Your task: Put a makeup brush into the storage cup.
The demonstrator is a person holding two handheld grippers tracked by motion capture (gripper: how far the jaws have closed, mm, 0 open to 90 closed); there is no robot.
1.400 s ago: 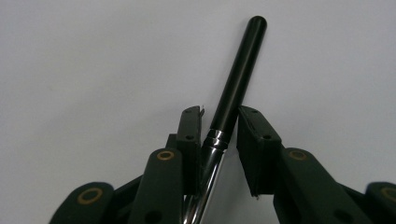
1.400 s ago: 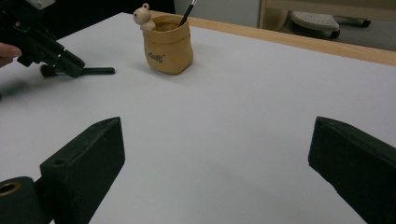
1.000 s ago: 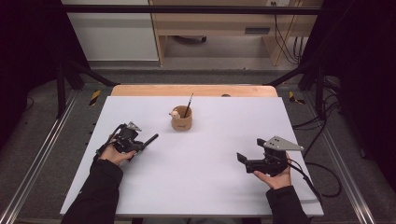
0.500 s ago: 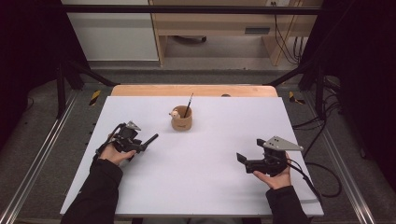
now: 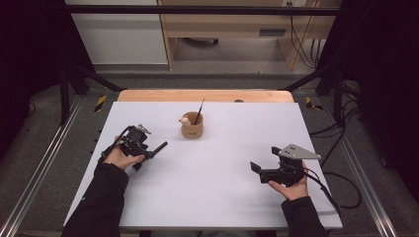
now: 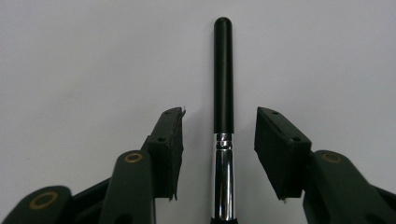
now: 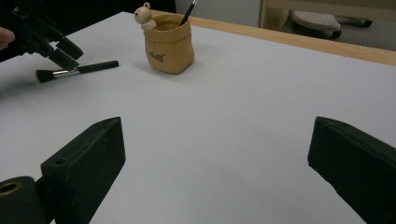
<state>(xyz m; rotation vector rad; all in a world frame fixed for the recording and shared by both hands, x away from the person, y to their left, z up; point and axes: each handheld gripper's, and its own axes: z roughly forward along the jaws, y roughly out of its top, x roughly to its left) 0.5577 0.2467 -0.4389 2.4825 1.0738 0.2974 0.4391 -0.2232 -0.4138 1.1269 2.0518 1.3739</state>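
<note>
A makeup brush point(image 6: 223, 70) with a black handle and a silver ferrule lies flat on the white table point(image 5: 212, 197). My left gripper point(image 6: 219, 111) straddles it. Its jaws have just been opening, and both pads point(image 6: 170, 140) now stand clear of the brush, so it is open. From above, the left gripper point(image 5: 147, 149) sits at the table's left, with the brush handle point(image 5: 159, 147) poking out to the right. My right gripper point(image 5: 257, 170) rests at the right, its jaws wide open on nothing point(image 7: 218, 123). The right gripper view also takes in the brush point(image 7: 77, 70) under the left gripper point(image 7: 65, 51).
A tan pot point(image 5: 191, 127) with a small figure on its rim stands mid-table toward the back, with a thin brush point(image 5: 199, 110) upright in it. A wooden strip point(image 5: 205, 95) runs along the far edge. Cables point(image 5: 331, 190) trail off the right gripper.
Both hands stay where they were. The left gripper's jaws look slightly wider apart around the brush.
</note>
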